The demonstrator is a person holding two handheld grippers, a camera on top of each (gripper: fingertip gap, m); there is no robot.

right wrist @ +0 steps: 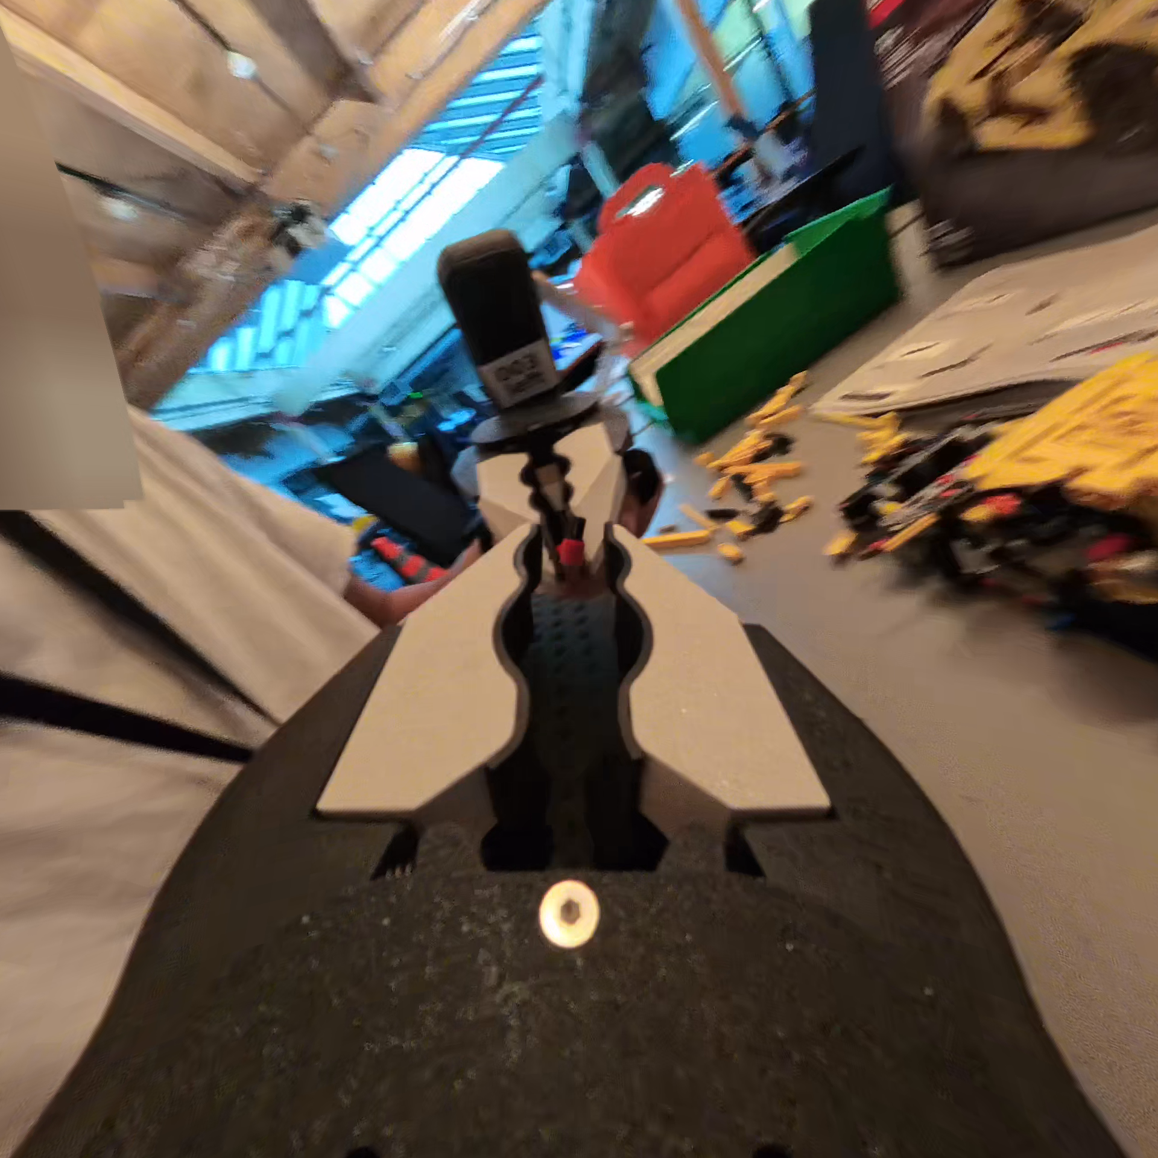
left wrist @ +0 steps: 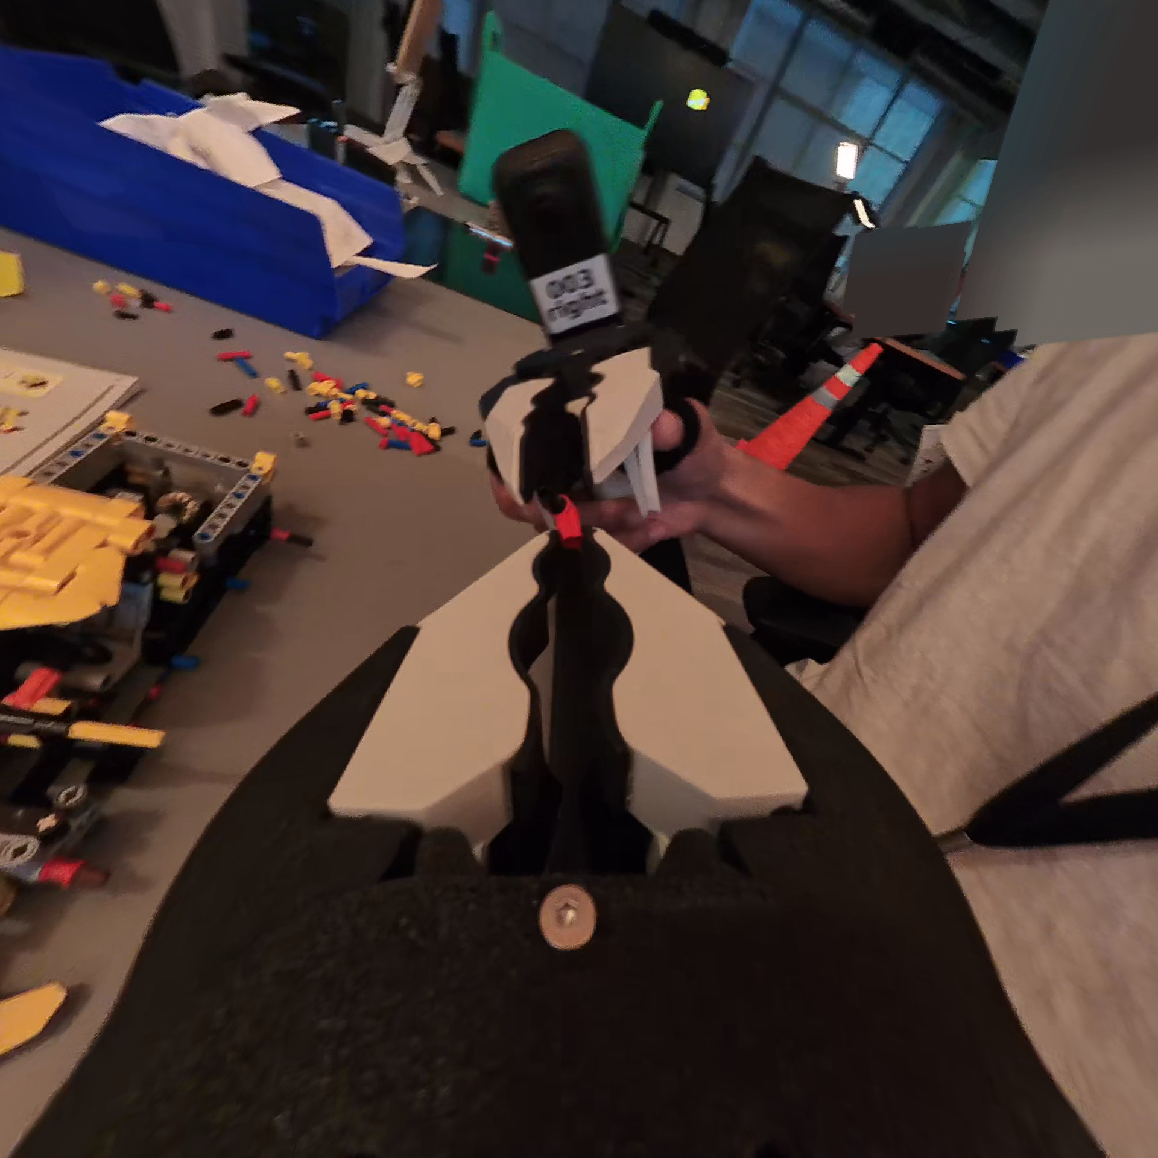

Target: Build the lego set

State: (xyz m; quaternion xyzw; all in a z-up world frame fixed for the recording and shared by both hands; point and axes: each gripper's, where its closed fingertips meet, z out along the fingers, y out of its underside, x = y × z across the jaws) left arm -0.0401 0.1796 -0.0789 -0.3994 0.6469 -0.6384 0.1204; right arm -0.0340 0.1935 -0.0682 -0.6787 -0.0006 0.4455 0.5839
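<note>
Midair, both tools pinch one stubby red peg [left wrist: 569, 525].

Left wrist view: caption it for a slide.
Two claws meet tip to tip on a red pin above the table, yellow model at left.

A white label [left wrist: 578, 302] with dark printed characters is stuck on the black camera [left wrist: 551, 207] in the left wrist view. A similar label [right wrist: 520, 374] sits on a second black camera [right wrist: 492, 301] in the right wrist view, blurred. The instruction booklet [left wrist: 56, 395] shows print too small to read.
</note>
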